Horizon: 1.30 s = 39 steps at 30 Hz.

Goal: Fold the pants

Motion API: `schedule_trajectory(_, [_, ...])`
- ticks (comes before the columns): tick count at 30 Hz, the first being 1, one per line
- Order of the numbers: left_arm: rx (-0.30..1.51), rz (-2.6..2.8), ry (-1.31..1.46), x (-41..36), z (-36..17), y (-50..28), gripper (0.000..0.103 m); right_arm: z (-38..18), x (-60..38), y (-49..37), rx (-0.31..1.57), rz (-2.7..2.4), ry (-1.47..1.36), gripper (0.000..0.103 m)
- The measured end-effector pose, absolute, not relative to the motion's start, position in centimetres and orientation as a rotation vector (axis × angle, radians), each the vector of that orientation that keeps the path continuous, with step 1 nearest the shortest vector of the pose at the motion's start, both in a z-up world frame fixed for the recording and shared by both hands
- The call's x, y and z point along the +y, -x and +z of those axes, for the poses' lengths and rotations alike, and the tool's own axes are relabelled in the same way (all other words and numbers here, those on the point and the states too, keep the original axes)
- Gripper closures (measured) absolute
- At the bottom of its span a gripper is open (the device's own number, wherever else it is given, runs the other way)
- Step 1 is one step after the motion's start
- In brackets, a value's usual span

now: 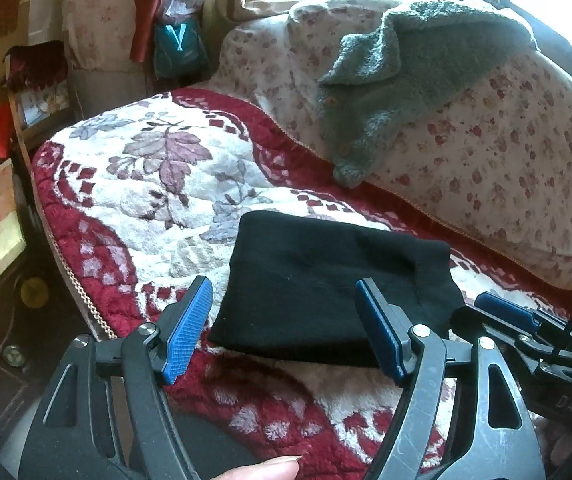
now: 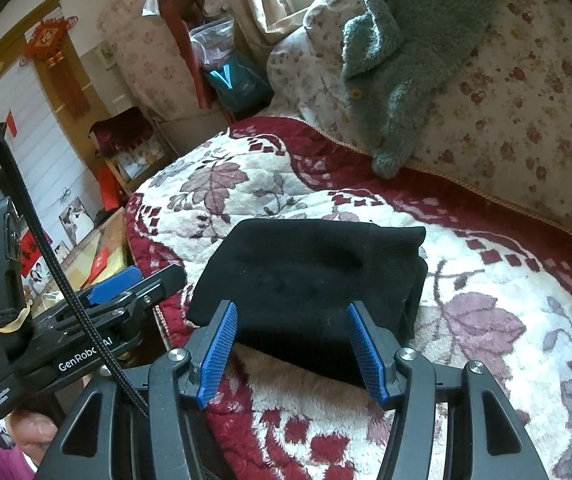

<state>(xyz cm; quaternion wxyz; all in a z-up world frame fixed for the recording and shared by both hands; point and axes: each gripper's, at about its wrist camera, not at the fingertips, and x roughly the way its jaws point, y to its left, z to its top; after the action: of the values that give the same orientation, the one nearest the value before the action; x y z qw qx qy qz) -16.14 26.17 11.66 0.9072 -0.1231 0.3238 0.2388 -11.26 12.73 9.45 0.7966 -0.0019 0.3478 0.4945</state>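
White lettering reading "GenRobot.AI" runs along the black body of the left gripper (image 2: 134, 284), at the lower left of the right wrist view; a black cable crosses the middle letters, hiding part of them. Below it, on the same body's end, small white print seems to read "Data Acquisition System". At the lower right of the left wrist view, the right gripper (image 1: 501, 314) bears embossed letters "DAS" on its dark housing.
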Motion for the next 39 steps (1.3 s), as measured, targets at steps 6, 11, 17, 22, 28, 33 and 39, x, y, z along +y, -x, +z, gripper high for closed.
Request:
schedule_trajectory(6, [0.667,0.495,0.256,25.8,11.8,16.2,0.029,9.4,12.5,11.2,0.75,1.061,-0.004,0.048])
schedule_trajectory(11, [0.671,0.492,0.254,25.6,11.7,16.3,0.029,9.3,12.5,11.3,0.749,1.07,-0.004,0.048])
schedule_trajectory(17, [0.677,0.491,0.257,25.4,11.6,16.4,0.029,9.2,12.8,11.4,0.756,1.077,0.002,0.048])
schedule_trajectory(22, [0.68,0.491,0.26,25.7,11.4,16.2,0.029,9.1,12.8,11.4,0.758,1.076,0.003,0.048])
schedule_trajectory(28, [0.684,0.491,0.264,25.9,11.3,16.1,0.029,9.0,13.1,11.1,0.764,1.073,0.003,0.048])
schedule_trajectory(33, [0.689,0.496,0.274,26.4,10.9,15.9,0.029,8.9,13.2,10.8,0.769,1.073,-0.004,0.048])
schedule_trajectory(39, [0.688,0.501,0.277,26.5,10.8,15.9,0.029,8.7,13.5,10.6,0.77,1.073,0.006,0.048])
